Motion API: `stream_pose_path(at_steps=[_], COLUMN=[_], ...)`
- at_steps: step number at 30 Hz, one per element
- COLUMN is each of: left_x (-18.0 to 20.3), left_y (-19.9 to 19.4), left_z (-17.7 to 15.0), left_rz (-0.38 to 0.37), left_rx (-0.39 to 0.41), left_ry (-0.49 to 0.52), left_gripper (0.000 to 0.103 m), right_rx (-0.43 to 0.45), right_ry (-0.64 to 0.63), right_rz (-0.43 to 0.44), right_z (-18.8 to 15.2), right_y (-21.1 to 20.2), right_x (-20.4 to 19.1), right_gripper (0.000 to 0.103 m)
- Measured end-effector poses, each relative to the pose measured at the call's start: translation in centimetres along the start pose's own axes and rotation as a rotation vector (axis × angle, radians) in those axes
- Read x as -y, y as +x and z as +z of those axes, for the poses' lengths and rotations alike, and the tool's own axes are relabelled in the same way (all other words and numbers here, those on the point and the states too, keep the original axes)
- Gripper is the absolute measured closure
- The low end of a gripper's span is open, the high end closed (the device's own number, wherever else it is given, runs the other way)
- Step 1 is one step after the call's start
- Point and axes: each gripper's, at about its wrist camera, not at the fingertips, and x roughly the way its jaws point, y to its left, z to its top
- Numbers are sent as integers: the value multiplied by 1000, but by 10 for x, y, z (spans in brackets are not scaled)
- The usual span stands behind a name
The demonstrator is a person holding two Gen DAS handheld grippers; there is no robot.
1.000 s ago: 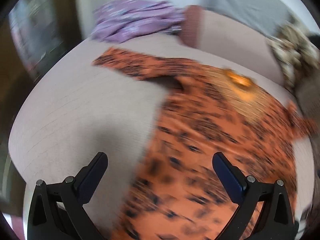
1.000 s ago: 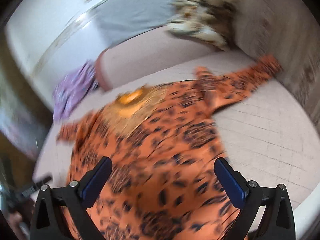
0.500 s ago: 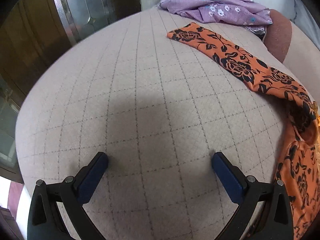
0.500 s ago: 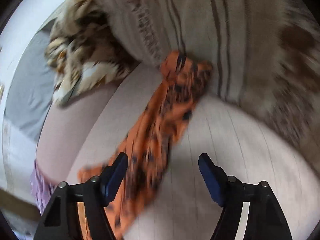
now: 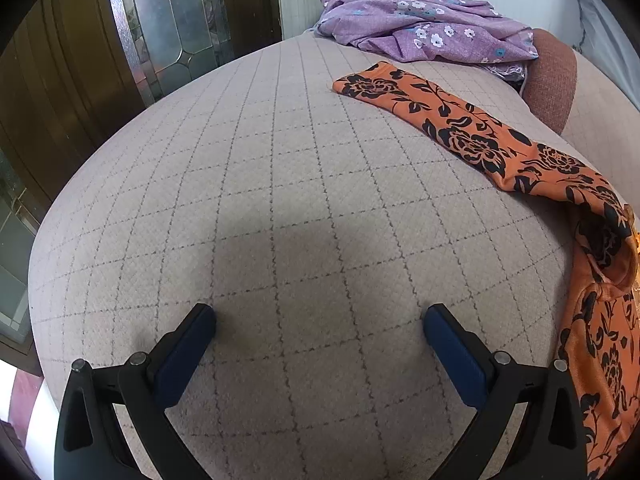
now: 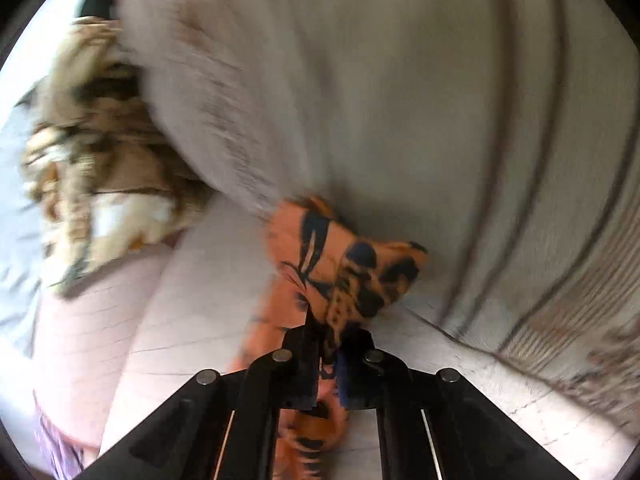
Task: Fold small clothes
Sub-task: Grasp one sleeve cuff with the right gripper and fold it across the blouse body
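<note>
Orange garment [image 5: 472, 140] with black floral print lies spread on the beige quilted bed cover [image 5: 280, 220], one long sleeve stretched flat toward the far end, body bunched at the right edge of the left wrist view. Right gripper [image 6: 330, 344] is pinched together on the other sleeve end of the same orange garment [image 6: 344, 272]; fabric sits clamped between the blue pads, cuff sticking up crumpled past the fingertips. Rest of that sleeve trails down under the gripper body. Right view is motion-blurred, so print detail is soft there.

Left gripper [image 5: 320, 320] is spread wide, nothing between the fingers, hovering over or just at bare bed cover; whether the tips touch it is not clear. Garment is off to its right, apart from both fingers.

Garment look: bright orange, black roses and leaves, sleeve flat and mostly smooth in the left view, a dark fold where sleeve meets body. A gold-toned patch shows at the far right edge, too cut off to identify.

Other stuff: purple floral cloth [image 5: 420, 20] heaped at the far end of the bed, beside a reddish-brown cushion [image 5: 552, 76]. Wooden door with leaded glass panel [image 5: 172, 24] at left. In the right view, a grey striped blanket [image 6: 440, 120] rises just behind the clamped cuff, and a tan-and-white patterned cloth [image 6: 100, 160] lies crumpled at left.

No brands, labels or readable writing visible.
</note>
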Motion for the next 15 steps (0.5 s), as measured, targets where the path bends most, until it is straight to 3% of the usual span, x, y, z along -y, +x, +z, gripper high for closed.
stream_pose_path(at_steps=[3,7,10,12,15], left_x=[-1,-2,-3,-3,-3], left_y=[-1,-2,-1,-1,0], left_z=[-1,-1,-1,0,0], left_rz=[-3,-6,-12,-18,-21], left_rx=[-1,-5,-12,-19,-23], left_ry=[-3,-8,-11,-12,-9], left_gripper=[0,0,0,0,0], right_rx=[56,120,109,74,-28], right_ry=[-135,-300,-423,-480,-508], right_rz=[107,363,559,656,743], right_z=[12,-3,-59,-117,-205], right_y=[-47,-138,-201,-230,-234], right_x=[-59,-174,-260,-308,-350], right_gripper=[97,97,97,97,96])
